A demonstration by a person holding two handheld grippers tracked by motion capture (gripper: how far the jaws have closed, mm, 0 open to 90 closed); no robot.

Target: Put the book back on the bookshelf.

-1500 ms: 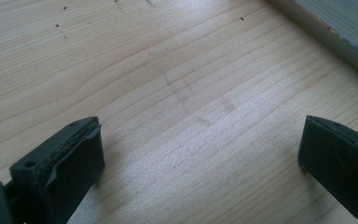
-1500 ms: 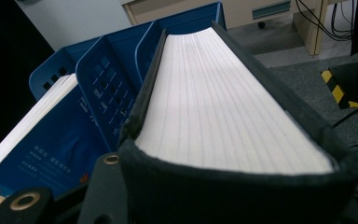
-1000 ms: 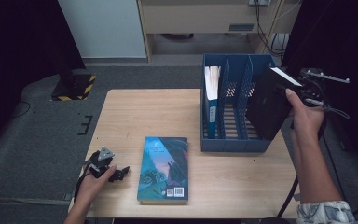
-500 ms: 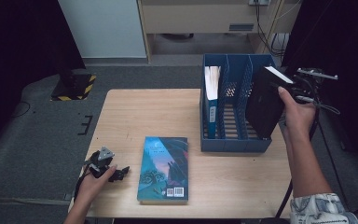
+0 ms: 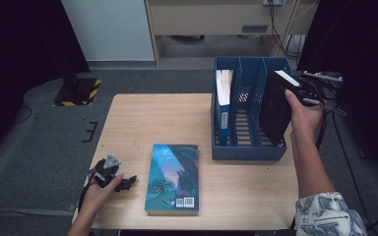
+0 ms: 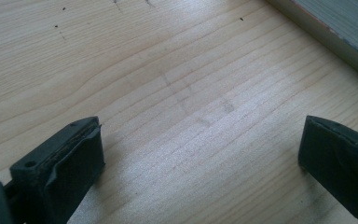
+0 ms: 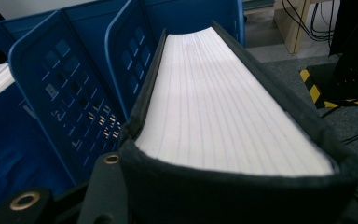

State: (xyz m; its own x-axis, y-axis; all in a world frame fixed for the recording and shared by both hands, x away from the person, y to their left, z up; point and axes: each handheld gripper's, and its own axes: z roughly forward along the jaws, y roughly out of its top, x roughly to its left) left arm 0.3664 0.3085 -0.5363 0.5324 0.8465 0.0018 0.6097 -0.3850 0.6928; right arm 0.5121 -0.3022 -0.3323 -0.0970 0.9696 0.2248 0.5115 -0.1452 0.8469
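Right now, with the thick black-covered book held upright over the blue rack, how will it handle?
The thick black-covered book probably stays stiff: its covers look straight. The deep white page block suggests weight, so it may sag or twist in the right gripper. Released early, it could tip against the blue slotted plastic rack.

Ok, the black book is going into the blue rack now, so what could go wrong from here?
The black book hangs tilted over the rightmost slot of the blue rack, so its lower corner could catch on a divider or the front wall. The right hand-held gripper grips it only near the top edge, so a thick book might swing or slip. The rack looks light and could slide on the table if the book pushes against it.
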